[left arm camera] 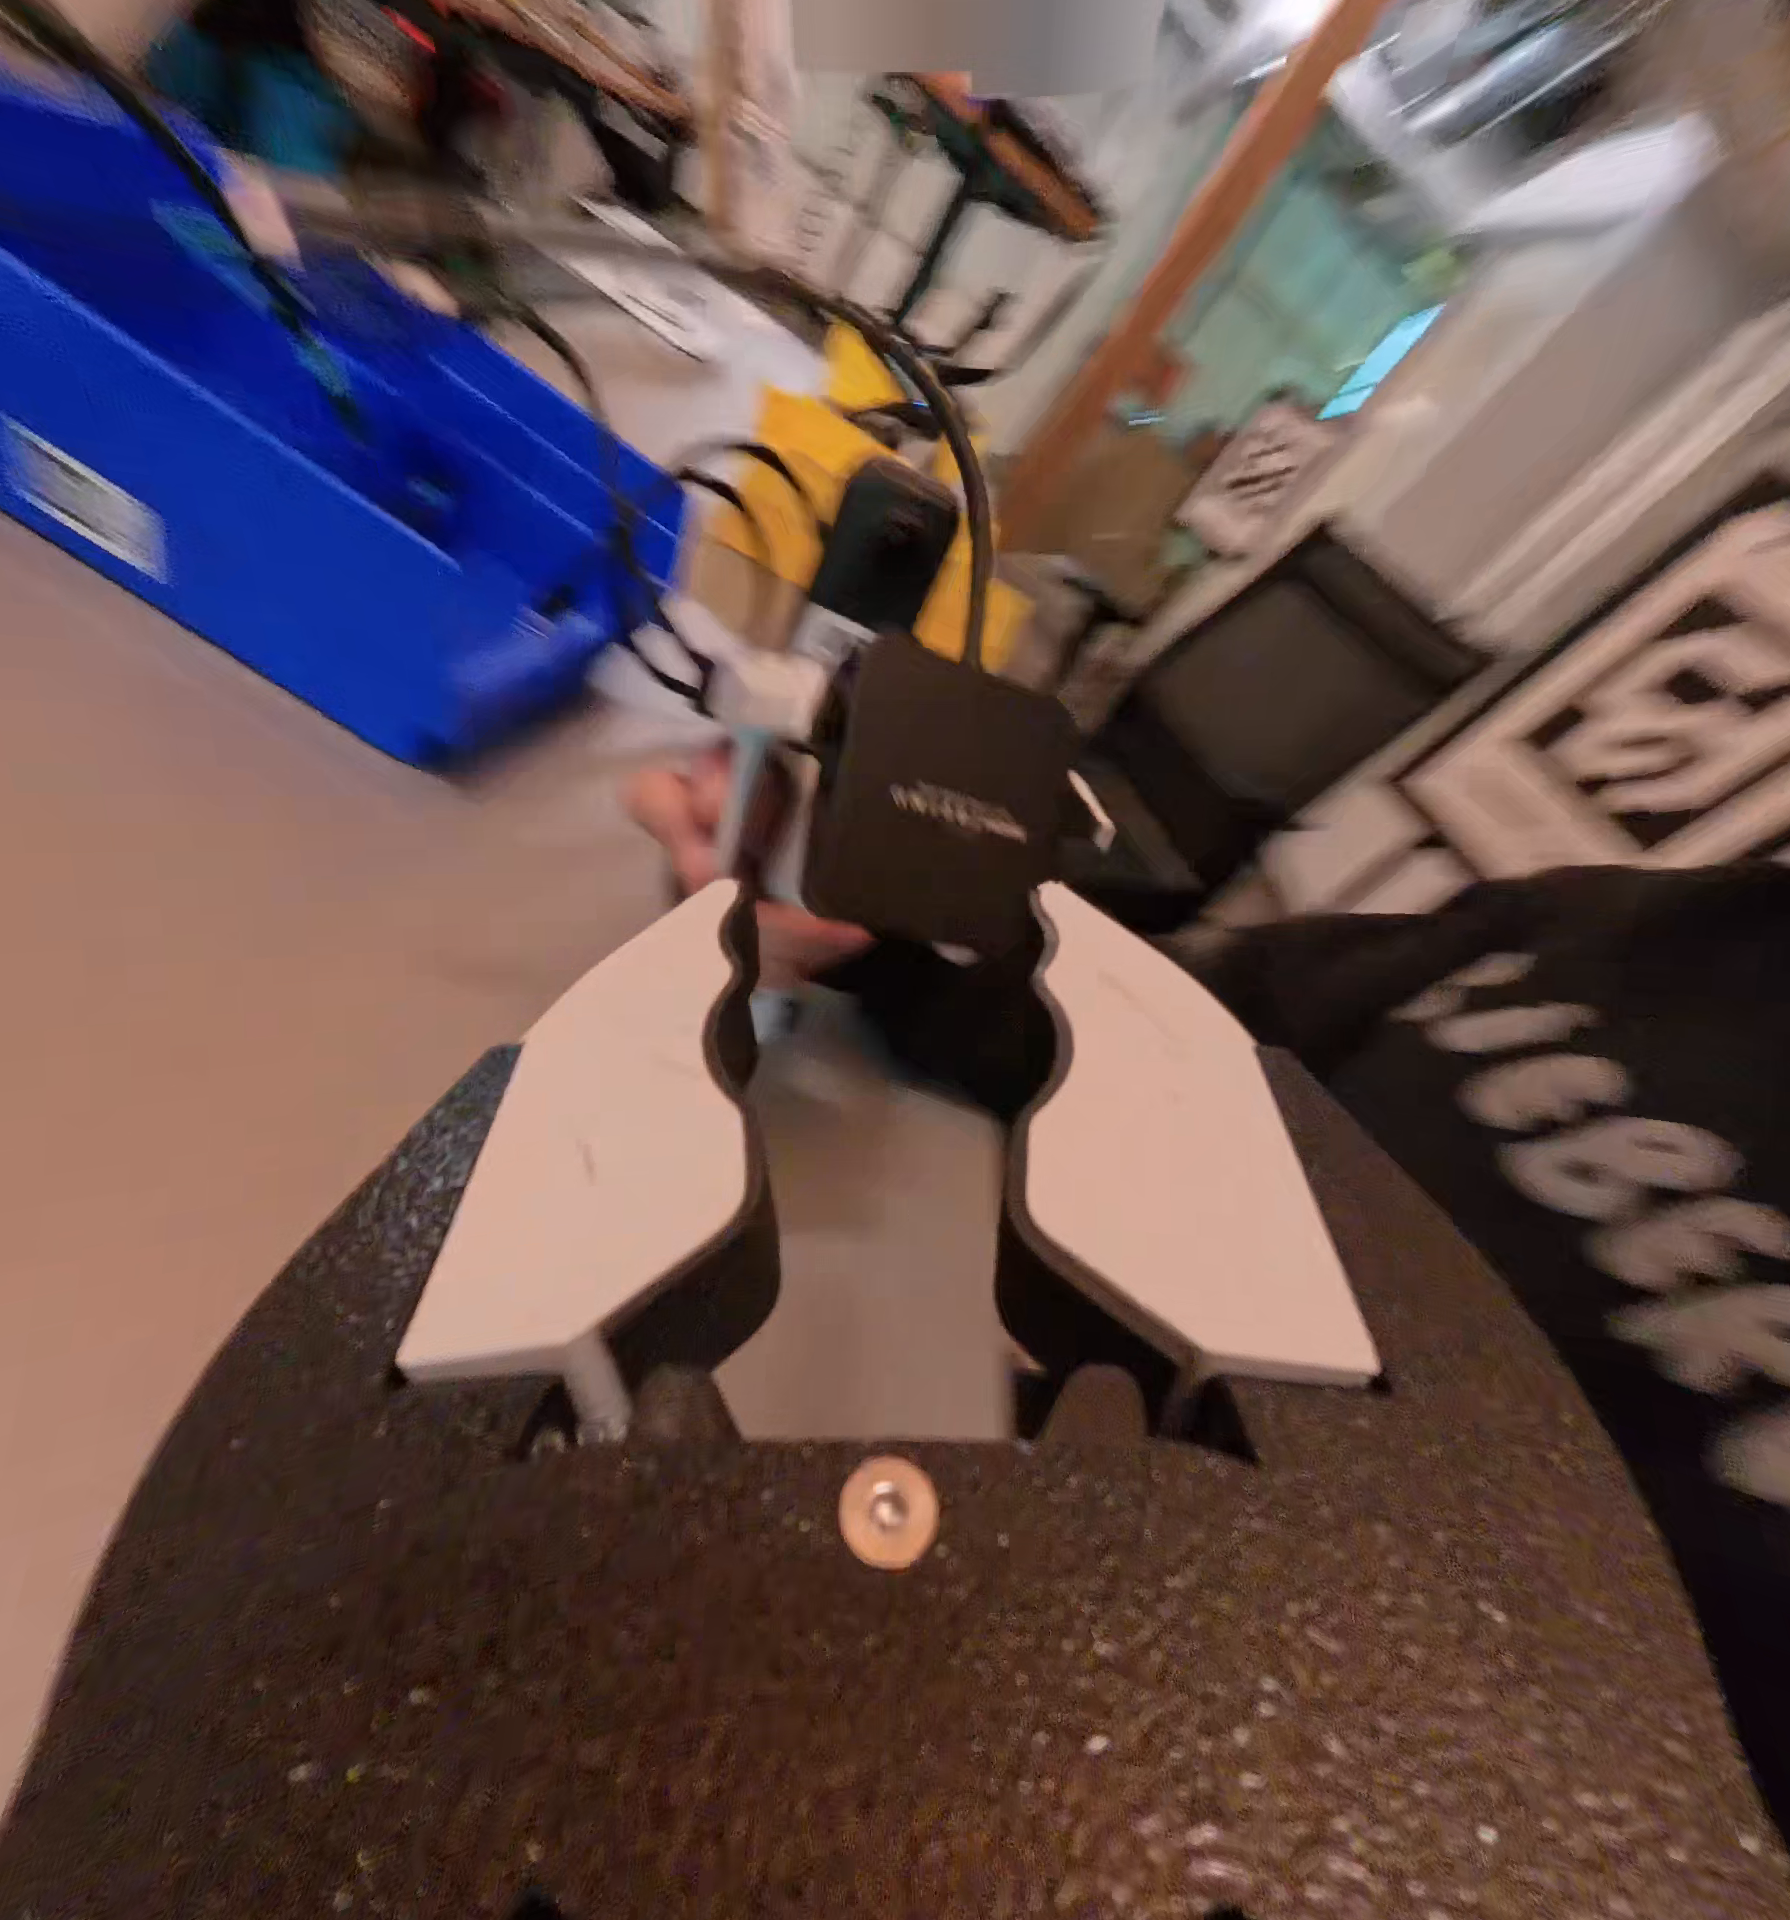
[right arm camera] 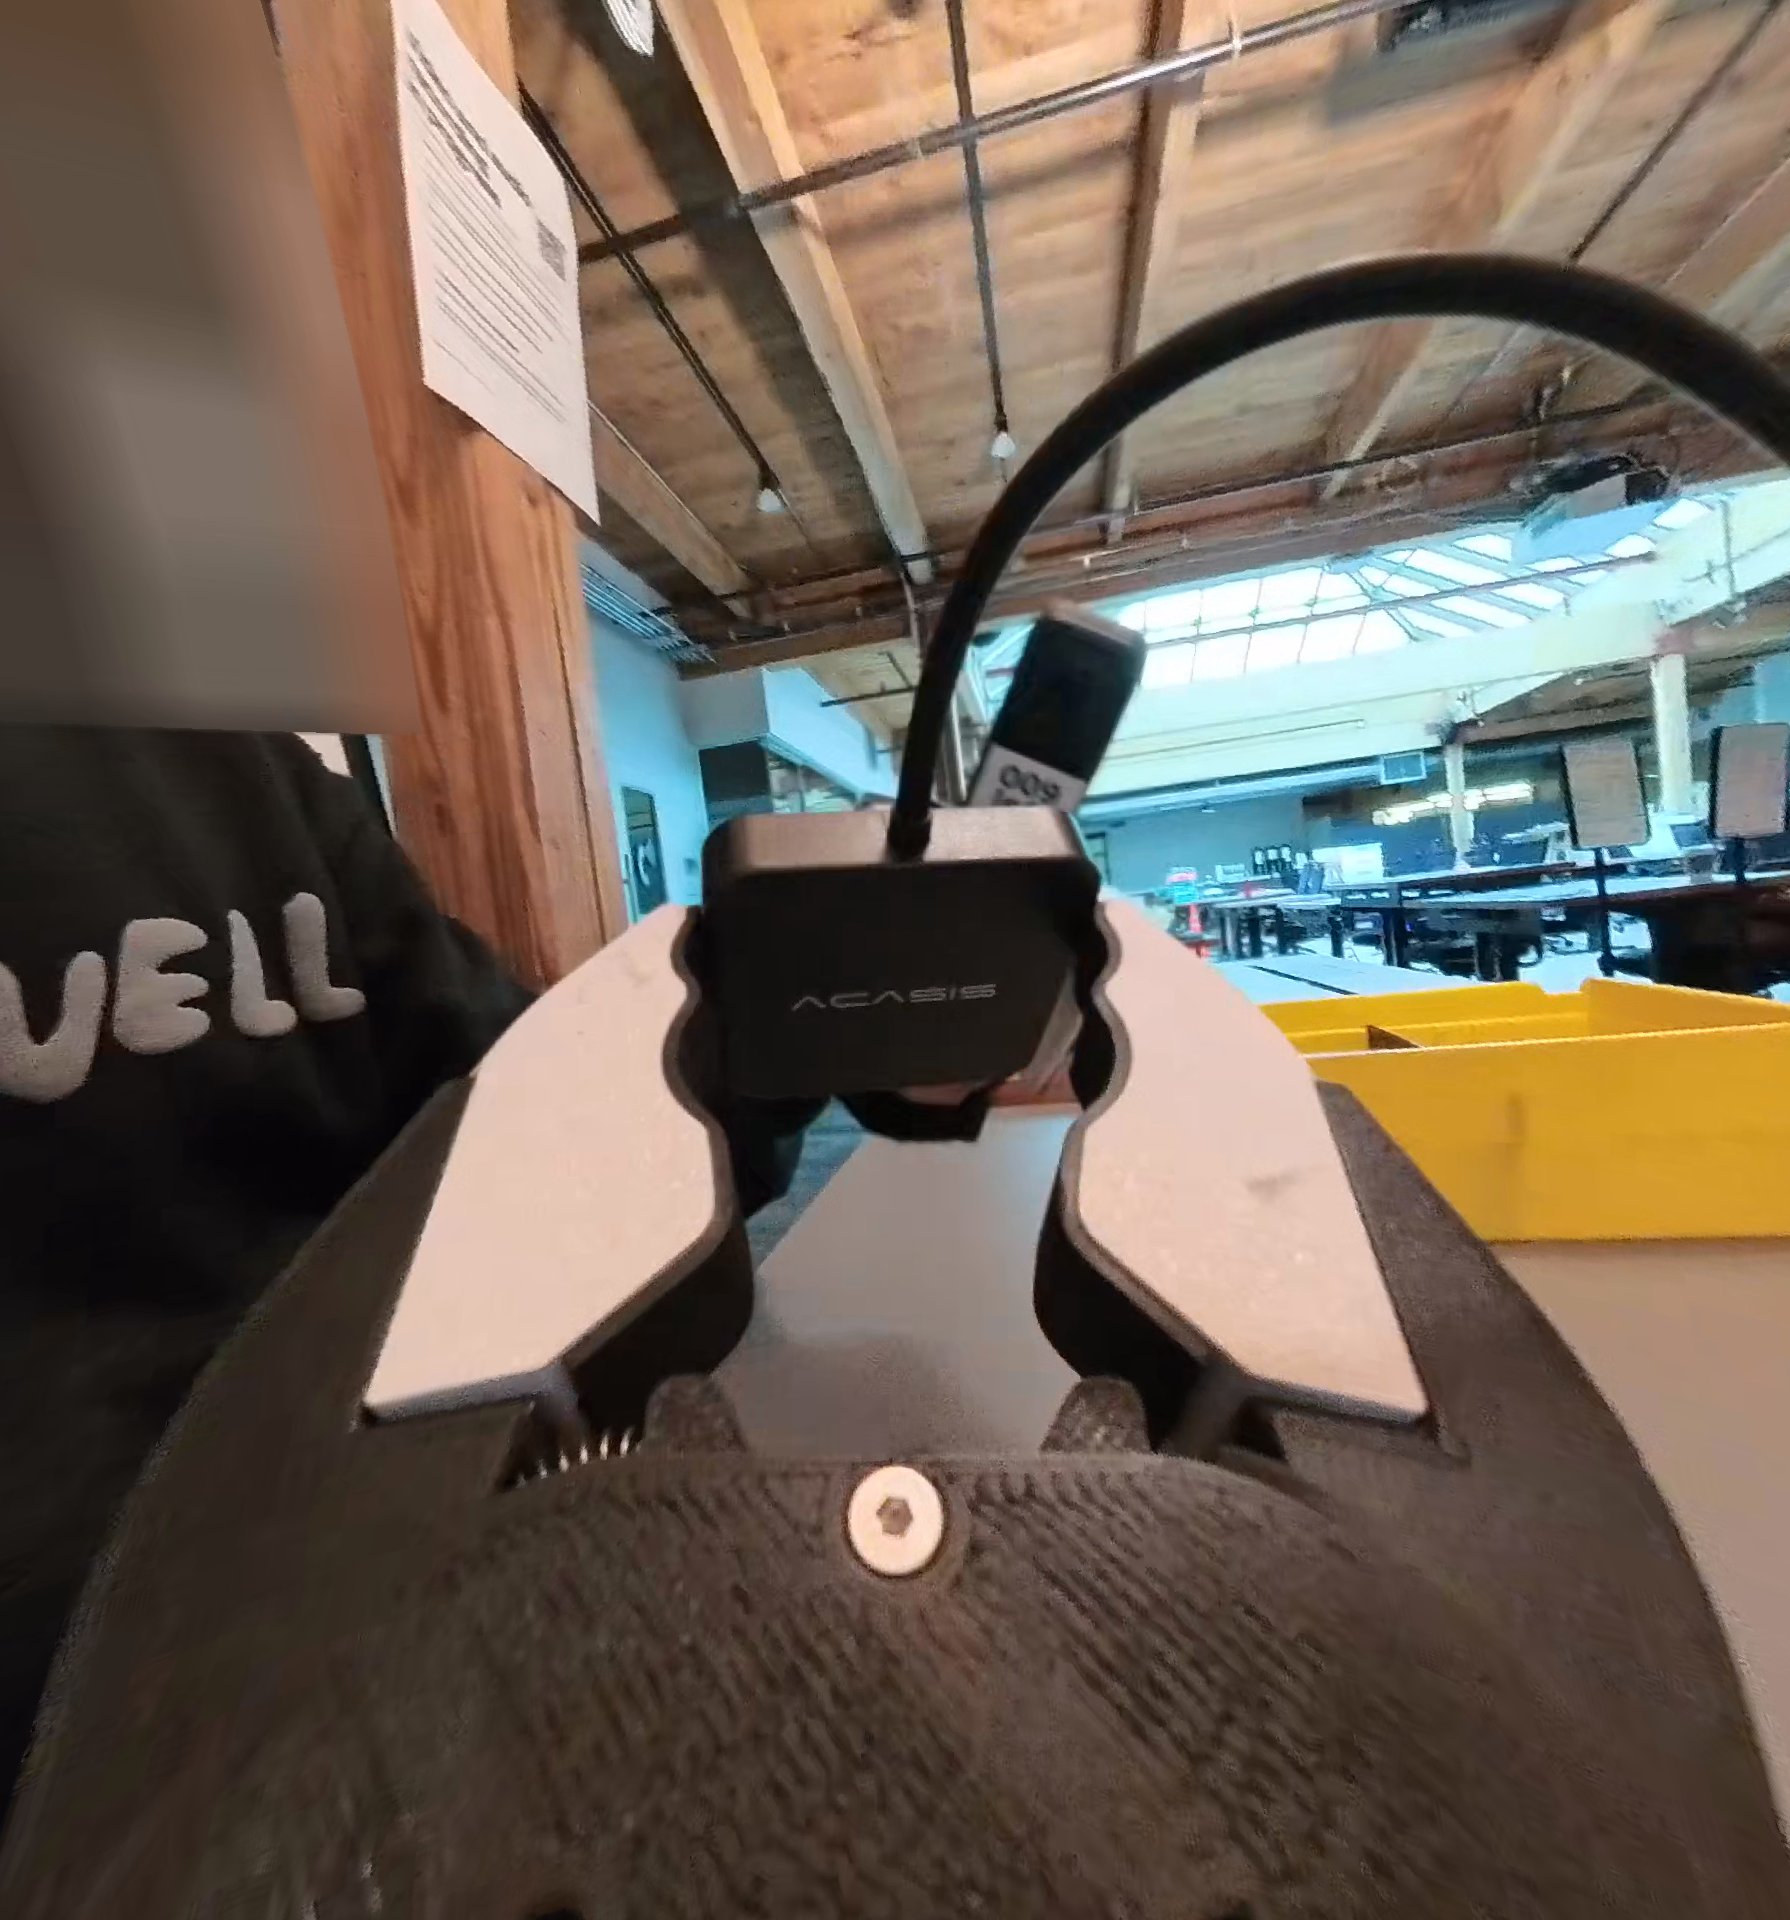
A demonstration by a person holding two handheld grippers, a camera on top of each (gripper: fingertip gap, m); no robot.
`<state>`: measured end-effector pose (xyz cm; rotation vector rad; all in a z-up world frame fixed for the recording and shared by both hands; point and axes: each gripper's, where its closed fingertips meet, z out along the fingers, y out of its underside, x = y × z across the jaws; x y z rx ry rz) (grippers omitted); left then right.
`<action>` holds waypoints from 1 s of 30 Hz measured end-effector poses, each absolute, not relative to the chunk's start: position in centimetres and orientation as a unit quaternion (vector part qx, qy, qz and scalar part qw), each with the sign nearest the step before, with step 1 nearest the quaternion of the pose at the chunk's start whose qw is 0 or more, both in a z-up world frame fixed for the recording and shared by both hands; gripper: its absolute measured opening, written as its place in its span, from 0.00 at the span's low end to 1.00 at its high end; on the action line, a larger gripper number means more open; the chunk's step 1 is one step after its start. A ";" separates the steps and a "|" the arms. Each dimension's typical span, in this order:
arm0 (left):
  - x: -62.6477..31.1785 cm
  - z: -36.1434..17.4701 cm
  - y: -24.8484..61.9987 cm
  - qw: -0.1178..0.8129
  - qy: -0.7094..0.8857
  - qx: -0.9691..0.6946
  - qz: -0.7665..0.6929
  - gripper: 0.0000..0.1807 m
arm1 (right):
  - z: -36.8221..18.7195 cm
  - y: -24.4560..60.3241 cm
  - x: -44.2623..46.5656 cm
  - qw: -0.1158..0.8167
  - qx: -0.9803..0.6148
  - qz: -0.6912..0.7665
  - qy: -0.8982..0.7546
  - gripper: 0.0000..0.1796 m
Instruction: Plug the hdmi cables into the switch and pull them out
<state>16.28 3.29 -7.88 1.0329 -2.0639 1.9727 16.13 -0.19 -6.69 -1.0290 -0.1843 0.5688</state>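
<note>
The black switch (right arm camera: pixel 896 977) is clamped between my right gripper (right arm camera: pixel 896 940) fingertips and held up above the table. A black cable (right arm camera: pixel 1286 312) arcs from its far edge to the right. A black connector with a white label (right arm camera: pixel 1062 717) sticks up behind it. In the left wrist view, which is blurred, the switch (left arm camera: pixel 932 810) hangs just beyond my left gripper (left arm camera: pixel 891 914). The left jaws stand apart around a black HDMI plug (left arm camera: pixel 964 1008) at the switch's near edge, with a gap on its left side. The plug also shows in the right wrist view (right arm camera: pixel 917 1107).
A blue crate (left arm camera: pixel 247 468) stands on the table (left arm camera: pixel 195 935) at the left. A yellow bin (right arm camera: pixel 1556 1122) sits at the right on the table (right arm camera: pixel 1649 1455). A person in a black sweater (right arm camera: pixel 143 1039) is close by, beside a wooden post (right arm camera: pixel 475 623).
</note>
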 end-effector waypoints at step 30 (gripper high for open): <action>18.7 -13.9 6.9 0.099 -0.367 0.482 0.789 0.07 | -13.1 6.4 19.3 0.743 -0.639 -0.170 -0.102 0.53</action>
